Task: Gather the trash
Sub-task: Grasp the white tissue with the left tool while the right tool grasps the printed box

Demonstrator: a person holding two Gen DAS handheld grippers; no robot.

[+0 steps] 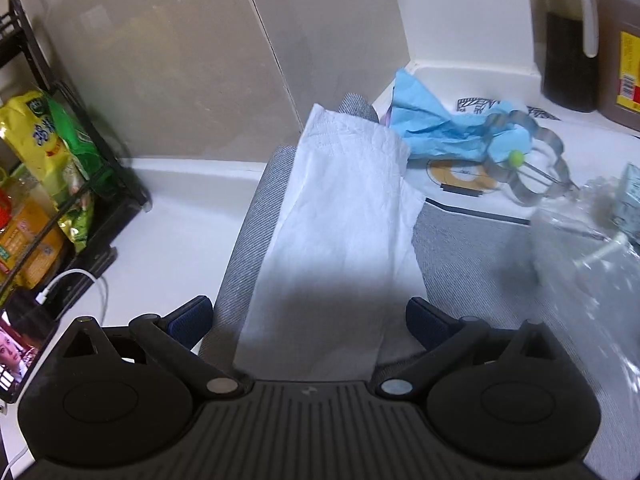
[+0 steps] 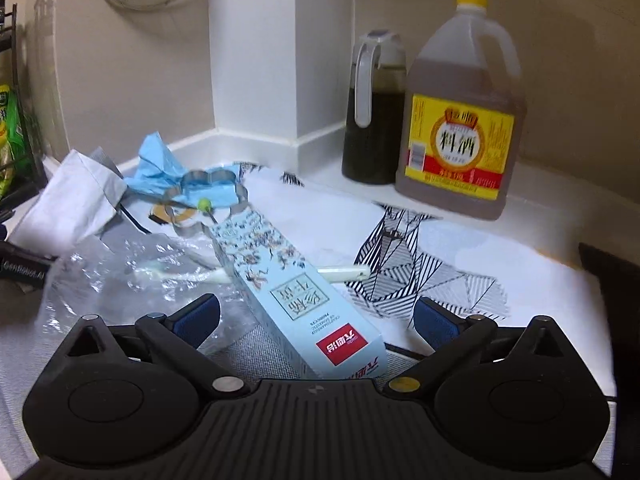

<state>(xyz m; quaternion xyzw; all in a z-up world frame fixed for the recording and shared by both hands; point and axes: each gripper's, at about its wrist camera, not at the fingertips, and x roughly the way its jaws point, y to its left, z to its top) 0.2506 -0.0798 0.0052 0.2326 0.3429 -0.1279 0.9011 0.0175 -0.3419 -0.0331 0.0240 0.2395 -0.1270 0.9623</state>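
A white paper tissue (image 1: 340, 220) lies on a grey mat (image 1: 472, 256), between the fingers of my left gripper (image 1: 310, 316), which is open and does not press on it. Behind it are crumpled blue paper (image 1: 432, 120), a flower-shaped metal ring (image 1: 532, 160) and clear plastic wrap (image 1: 592, 264). In the right wrist view a light blue carton (image 2: 280, 280) lies between the wide-open fingers of my right gripper (image 2: 318, 318), untouched by the pads. The tissue (image 2: 72, 204), blue paper (image 2: 156, 164), metal ring (image 2: 208, 196), plastic wrap (image 2: 132, 264) and a white stick (image 2: 344, 274) lie beyond.
A black rack (image 1: 116, 184) with snack packets (image 1: 48, 152) stands at the left, with a phone (image 1: 16, 356) and white cable (image 1: 76, 280) beside it. A dark sauce bottle (image 2: 372, 120) and a cooking-wine jug (image 2: 460, 120) stand at the back right, near a patterned cloth (image 2: 420, 264).
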